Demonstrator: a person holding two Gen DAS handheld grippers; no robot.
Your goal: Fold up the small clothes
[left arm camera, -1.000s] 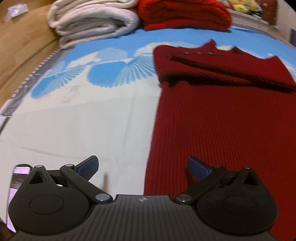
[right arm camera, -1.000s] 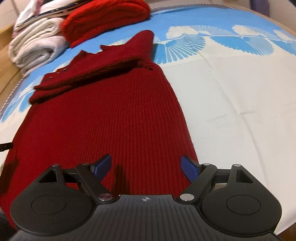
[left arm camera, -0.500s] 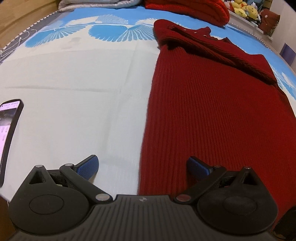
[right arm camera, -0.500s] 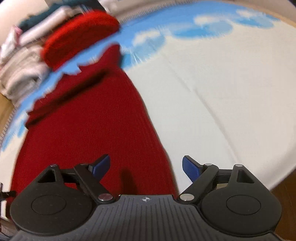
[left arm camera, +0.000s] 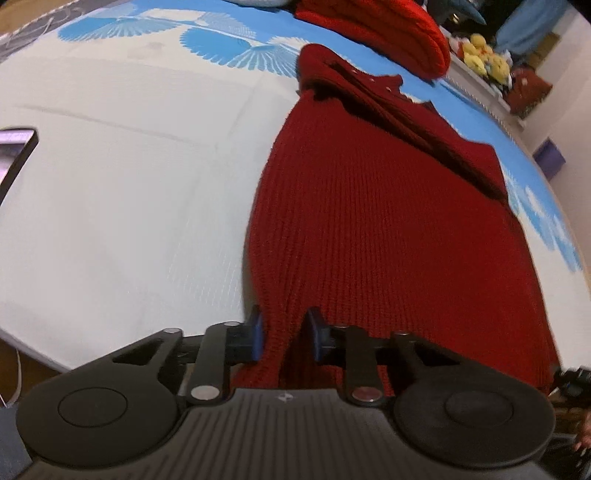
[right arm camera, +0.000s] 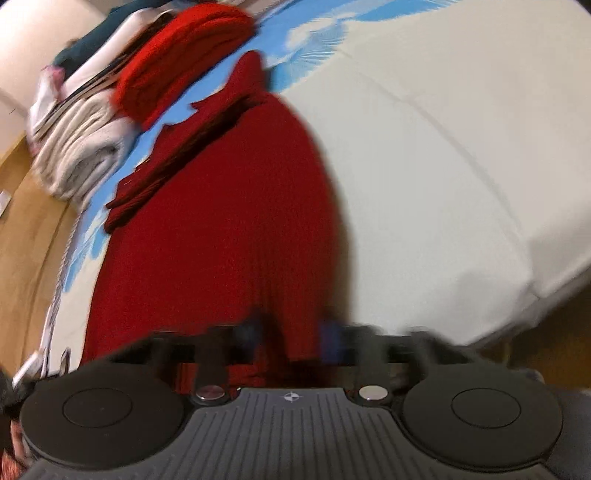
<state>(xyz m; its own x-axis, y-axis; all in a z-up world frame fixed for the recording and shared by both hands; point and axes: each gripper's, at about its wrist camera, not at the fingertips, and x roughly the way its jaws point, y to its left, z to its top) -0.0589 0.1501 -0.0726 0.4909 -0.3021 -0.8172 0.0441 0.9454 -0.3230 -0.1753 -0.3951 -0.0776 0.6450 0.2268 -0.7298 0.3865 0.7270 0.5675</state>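
Now two grippers pinch one dark-red sweater (left arm camera: pixel 376 229) hem.

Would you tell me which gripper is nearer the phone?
Left. The left gripper grips the sweater's hem corner on the phone's side; the right gripper grips the opposite corner.

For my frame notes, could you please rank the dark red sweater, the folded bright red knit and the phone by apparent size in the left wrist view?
1. Dark red sweater.
2. Folded bright red knit, partly cropped.
3. Phone, mostly cropped.
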